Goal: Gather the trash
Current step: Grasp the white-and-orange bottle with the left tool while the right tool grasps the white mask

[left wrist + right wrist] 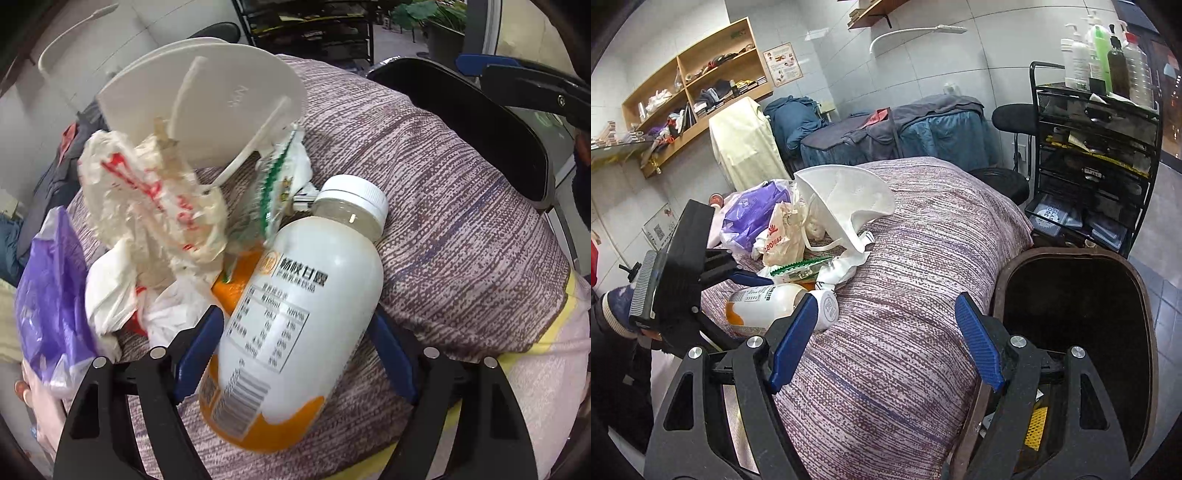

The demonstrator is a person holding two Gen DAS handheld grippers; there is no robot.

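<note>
A white drink bottle (314, 266) with an orange base and a white cap lies on the striped bed cover (443, 221). My left gripper (295, 317) straddles its body, and both blue pads touch its sides. Behind the bottle lies a heap of trash: a white face mask (221, 103), a crumpled paper bag with red print (155, 199), a green and white wrapper (277, 184) and a purple plastic bag (48, 295). My right gripper (886, 306) hangs open above the cover with nothing between its fingers. The bottle (764, 301) lies to its left, the dark bin (1071, 253) to its right.
The bin stands right against the bed's edge. Behind it is a black wire cart (1097, 129) with bottles on top, and beside that a black stool (1015, 114). A second bed with blue covers (905, 129) and a wooden wall shelf (694, 81) stand further back.
</note>
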